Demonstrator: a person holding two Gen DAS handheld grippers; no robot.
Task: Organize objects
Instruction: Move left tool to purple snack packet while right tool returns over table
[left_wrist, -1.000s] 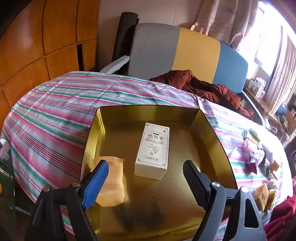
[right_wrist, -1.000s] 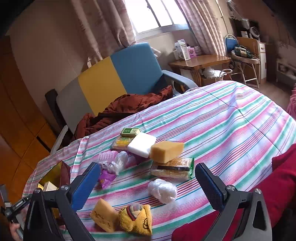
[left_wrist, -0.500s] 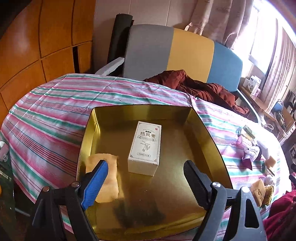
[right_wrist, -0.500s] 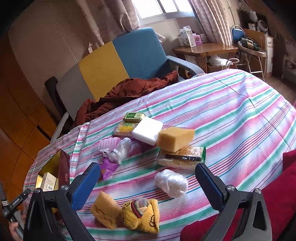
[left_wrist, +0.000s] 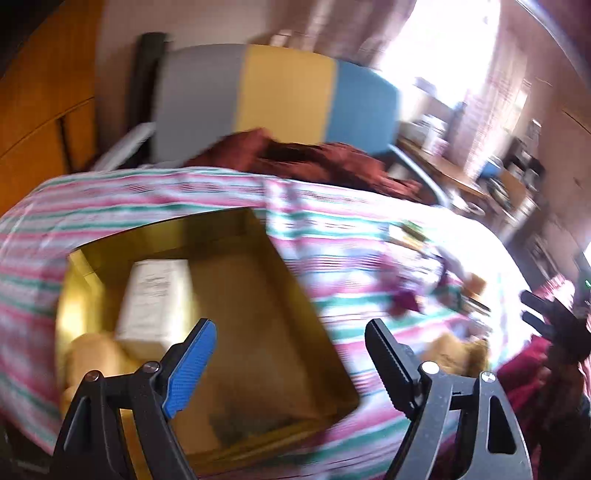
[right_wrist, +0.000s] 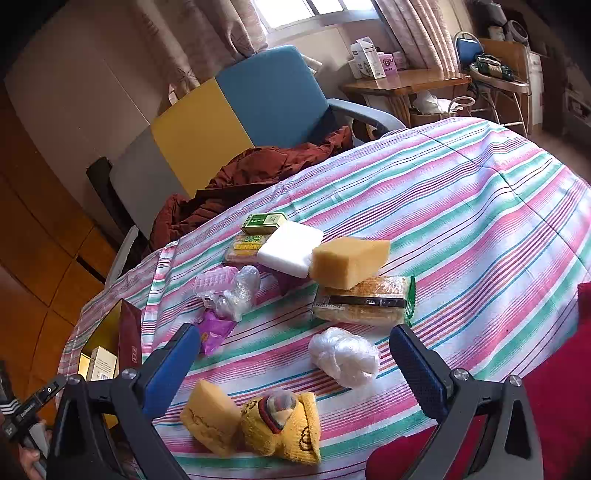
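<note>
Altogether, the gold box (left_wrist: 258, 280) held one white carton (left_wrist: 155, 295) and one sponge (left_wrist: 92, 354) (blurred), with the left gripper (left_wrist: 288, 354) above it, fingers apart and empty. Beyond the right gripper (right_wrist: 295, 354), likewise spread wide, lay two loose sponges (right_wrist: 349, 260), one wrapped cake (right_wrist: 364, 301), one plastic wad (right_wrist: 343, 356) and one yellow sock (right_wrist: 284, 428) on the striped cloth (right_wrist: 461, 221).

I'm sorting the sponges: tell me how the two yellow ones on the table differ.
The large yellow sponge rests tilted atop the wrapped snack pack, mid-table. The small yellow sponge lies on the striped cloth at the near edge, touching the yellow knit toy. Both are blocky, porous and unwrapped.
</note>
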